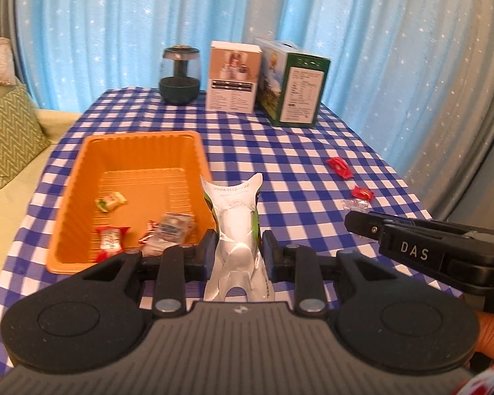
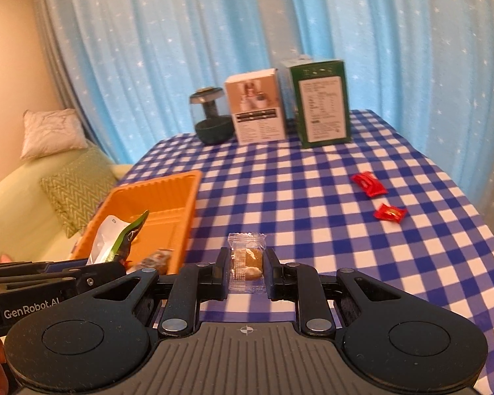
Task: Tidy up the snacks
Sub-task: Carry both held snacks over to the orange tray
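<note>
My left gripper (image 1: 236, 248) is shut on a white and green snack pouch (image 1: 235, 227), held upright just right of the orange bin (image 1: 141, 144). The bin holds several wrapped snacks (image 1: 110, 201). My right gripper (image 2: 246, 268) is shut on a clear packet with a brown snack (image 2: 247, 261), above the tablecloth right of the bin (image 2: 168, 191). The right gripper shows in the left wrist view (image 1: 355, 222), the left gripper with the pouch (image 2: 115, 240) in the right wrist view. Two red candies (image 1: 339, 167) (image 1: 362, 193) lie on the cloth, also in the right wrist view (image 2: 369, 183) (image 2: 390, 213).
At the table's far edge stand a dark jar-like lamp (image 1: 180, 75), a white box (image 1: 233, 77) and a green box (image 1: 291, 84). A blue checked cloth (image 2: 296, 197) covers the table. A sofa with cushions (image 1: 6, 125) is at the left. Blue curtains hang behind.
</note>
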Demonstrator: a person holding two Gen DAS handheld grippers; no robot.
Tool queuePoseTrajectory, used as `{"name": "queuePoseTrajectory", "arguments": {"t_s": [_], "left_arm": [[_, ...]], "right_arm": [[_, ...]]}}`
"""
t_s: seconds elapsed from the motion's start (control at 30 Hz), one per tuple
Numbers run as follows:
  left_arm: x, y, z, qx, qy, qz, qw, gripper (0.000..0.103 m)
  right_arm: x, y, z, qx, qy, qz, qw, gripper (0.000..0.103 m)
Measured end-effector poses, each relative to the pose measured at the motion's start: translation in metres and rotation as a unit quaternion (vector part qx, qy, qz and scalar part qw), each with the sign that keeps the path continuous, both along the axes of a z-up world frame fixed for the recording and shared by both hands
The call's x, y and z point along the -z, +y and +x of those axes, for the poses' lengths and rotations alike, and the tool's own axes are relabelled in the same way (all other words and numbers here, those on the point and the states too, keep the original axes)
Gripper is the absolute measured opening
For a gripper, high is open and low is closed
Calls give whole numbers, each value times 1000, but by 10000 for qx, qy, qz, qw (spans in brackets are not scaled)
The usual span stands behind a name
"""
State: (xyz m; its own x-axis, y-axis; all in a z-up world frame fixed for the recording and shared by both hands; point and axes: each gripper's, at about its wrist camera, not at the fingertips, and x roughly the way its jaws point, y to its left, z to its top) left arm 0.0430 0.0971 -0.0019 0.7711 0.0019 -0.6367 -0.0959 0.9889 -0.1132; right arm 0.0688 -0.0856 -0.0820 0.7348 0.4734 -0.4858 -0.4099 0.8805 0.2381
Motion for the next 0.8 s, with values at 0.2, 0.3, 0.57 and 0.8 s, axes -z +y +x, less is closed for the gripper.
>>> {"name": "queuePoseTrajectory", "arguments": {"t_s": [0.2, 0.3, 0.57, 0.8], "left_arm": [[-4, 20, -11, -196, -24, -3, 9998, 26], [-6, 29, -15, -289, -38, -5, 9996, 26], [-5, 54, -18, -480, -12, -27, 9988, 26], [-3, 72, -7, -562, 22, -10, 9984, 26]], "right_arm": [[-3, 23, -4, -230, -51, -57, 9997, 21], [-3, 34, -5, -338, -66, -93, 9994, 21], [-3, 60, -4, -589, -87, -169, 9981, 21], [-4, 81, 7, -752, -108, -193, 9969, 21]]}}
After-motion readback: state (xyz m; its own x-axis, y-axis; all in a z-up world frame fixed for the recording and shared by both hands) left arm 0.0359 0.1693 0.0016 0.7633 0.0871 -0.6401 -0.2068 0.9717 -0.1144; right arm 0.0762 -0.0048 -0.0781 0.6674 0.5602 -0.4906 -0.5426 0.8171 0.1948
